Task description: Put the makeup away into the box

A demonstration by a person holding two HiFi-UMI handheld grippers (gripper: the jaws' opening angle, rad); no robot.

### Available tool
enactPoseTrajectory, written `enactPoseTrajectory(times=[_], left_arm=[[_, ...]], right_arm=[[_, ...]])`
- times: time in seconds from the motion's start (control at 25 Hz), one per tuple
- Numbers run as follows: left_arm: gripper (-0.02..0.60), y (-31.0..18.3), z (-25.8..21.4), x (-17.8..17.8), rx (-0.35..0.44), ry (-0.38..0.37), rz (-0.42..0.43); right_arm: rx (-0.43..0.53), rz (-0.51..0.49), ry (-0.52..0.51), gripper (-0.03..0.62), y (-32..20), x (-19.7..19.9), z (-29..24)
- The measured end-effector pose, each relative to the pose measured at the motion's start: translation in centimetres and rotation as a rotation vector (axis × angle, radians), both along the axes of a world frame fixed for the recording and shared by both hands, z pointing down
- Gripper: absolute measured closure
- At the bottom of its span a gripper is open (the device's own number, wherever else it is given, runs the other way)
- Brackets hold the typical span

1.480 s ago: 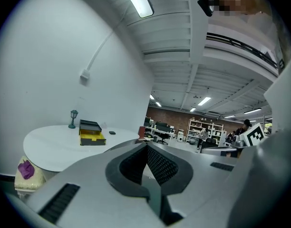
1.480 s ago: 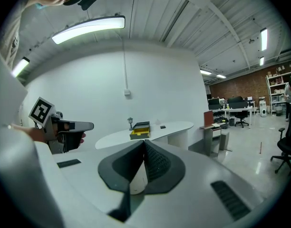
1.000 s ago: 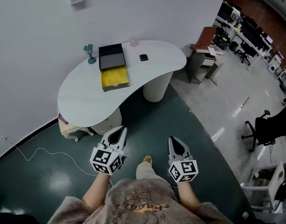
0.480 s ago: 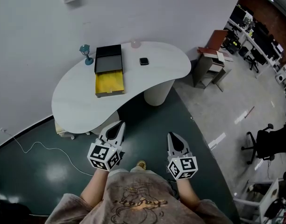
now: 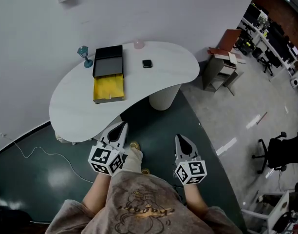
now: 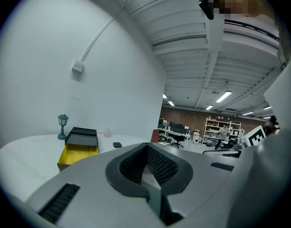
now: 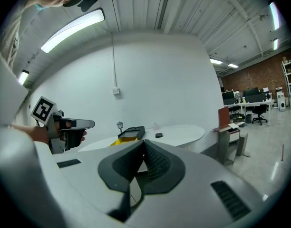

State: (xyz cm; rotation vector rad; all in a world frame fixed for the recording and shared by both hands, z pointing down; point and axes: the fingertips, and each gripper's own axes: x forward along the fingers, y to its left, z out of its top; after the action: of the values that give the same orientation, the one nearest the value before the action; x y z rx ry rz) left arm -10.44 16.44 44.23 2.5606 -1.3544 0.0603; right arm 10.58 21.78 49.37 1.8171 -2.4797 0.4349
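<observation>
Makeup (image 5: 147, 63), a small dark case, lies on the white tabletop (image 5: 71, 106), apart from the box (image 5: 109, 82) at its 9 o'clock. The head view looks down into the box: it is open and yellow inside, with its black lid laid back toward 12 o'clock. A teal lamp (image 5: 83, 55) stands near the box's 11 o'clock corner. Both claws hang at 6 o'clock of the tabletop over the dark green floor (image 5: 154, 116), well apart from the makeup. The left claw (image 5: 122, 125) is pressed together and empty, and its own view shows the tips meeting. The right claw (image 5: 181, 138) is likewise closed on nothing. The gripper views see the tabletop almost edge-on, so the box interior is barely visible. Only the right gripper view shows the left claw from the side, at 9 o'clock, held in a hand (image 7: 38, 134).
</observation>
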Motion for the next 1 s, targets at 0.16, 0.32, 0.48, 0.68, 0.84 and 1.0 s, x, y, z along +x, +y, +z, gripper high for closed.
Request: enactPoseTrajectory(times=[0.16,0.32,0.48,0.68,0.84,1.0], left_arm=[[0.563,-2.0,0.4,0.8,0.003,0.004,0.001],[0.563,-4.7,0.9,1.4,0.001,0.012,0.011],[0.563,-7.8,0.9,2.7,-0.002,0.023,0.019],[0.563,-12.8,0.7,4.1,-0.005,0.031,0.030],[0.563,-17.2,0.2,5.4,-0.007,0.034,0.040],[0.563,-21.9,0.1,6.1,-0.018,0.030,0.052]], right_arm=[[0.002,0.004,-0.001,0.592,-1.7,0.9,0.4],[-0.005,0.004,0.009,0.592,-4.0,1.3,0.9],[-0.009,-0.006,0.020,0.592,-6.6,1.9,0.8],[-0.017,-0.008,0.026,0.592,-11.0,3.0,0.6],[-0.025,-0.008,0.027,0.592,-15.1,4.0,0.3],[-0.032,-0.019,0.027,0.592,-20.2,4.3,0.1]])
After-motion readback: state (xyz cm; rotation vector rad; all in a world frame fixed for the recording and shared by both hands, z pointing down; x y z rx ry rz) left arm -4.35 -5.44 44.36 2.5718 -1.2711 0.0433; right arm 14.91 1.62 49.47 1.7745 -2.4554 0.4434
